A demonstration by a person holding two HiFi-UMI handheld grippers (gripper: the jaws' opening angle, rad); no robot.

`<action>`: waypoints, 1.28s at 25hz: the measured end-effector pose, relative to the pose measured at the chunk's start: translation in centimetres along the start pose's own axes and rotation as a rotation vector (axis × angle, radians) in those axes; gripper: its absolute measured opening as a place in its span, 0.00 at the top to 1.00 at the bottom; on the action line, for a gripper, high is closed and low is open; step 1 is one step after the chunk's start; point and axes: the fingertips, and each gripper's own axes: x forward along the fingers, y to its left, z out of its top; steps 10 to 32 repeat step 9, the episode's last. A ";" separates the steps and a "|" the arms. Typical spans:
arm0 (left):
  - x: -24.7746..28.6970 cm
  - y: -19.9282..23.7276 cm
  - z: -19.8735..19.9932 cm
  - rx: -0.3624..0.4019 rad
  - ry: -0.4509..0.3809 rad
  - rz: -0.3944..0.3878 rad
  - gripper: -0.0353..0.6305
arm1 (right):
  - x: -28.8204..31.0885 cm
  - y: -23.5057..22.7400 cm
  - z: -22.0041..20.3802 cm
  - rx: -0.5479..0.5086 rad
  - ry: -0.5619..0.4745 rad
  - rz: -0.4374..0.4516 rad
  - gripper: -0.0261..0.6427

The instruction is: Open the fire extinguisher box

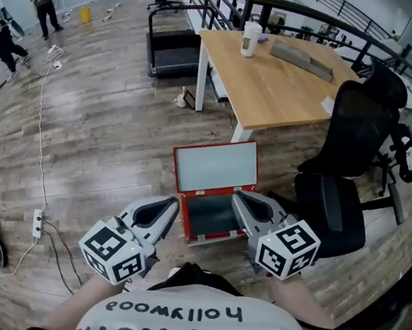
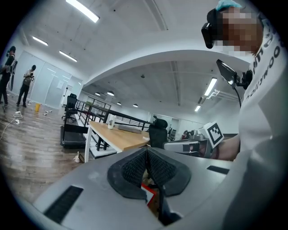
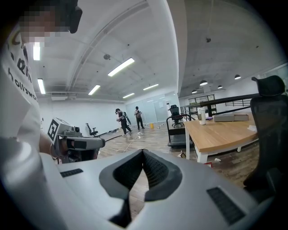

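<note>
Most of the head view is plank floor (image 1: 107, 127), which runs from the left edge to the centre. A pale wooden counter (image 1: 274, 87) on white legs fills the upper right. A black office chair (image 1: 347, 162) stands at its lower right corner. A black treadmill (image 1: 173, 49) sits at the counter's upper left.

The red fire extinguisher box (image 1: 211, 217) lies on the floor at lower centre, just below the counter's near corner and left of the chair. Its long axis runs left to right across the picture, with the right end a little higher. It is open. Its lid (image 1: 215, 166) stands up from the far long edge, with the grey inner face turned toward the bottom of the frame. The dark inside of the box faces up.

The left gripper (image 1: 174, 204) points at the box's left end and the right gripper (image 1: 238, 198) at its right end. Both tips are just beside the red rim. Whether either touches it cannot be told.

In each gripper view the jaws are closed tip to tip with nothing between them. A corner of the red box shows through the slot below the left pair, and bare floor shows below the right pair.

A white cup (image 1: 251, 38) stands at the counter's far left corner.
</note>
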 end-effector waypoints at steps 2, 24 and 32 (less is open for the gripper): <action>0.0 -0.2 0.0 -0.001 -0.002 0.000 0.94 | 0.0 0.1 -0.1 -0.009 0.003 0.000 0.95; -0.5 -0.3 -0.6 -0.002 0.002 0.008 0.94 | 0.1 0.7 -0.8 -0.028 0.018 0.000 0.95; -0.5 -0.3 -0.6 -0.002 0.002 0.008 0.94 | 0.1 0.7 -0.8 -0.028 0.018 0.000 0.95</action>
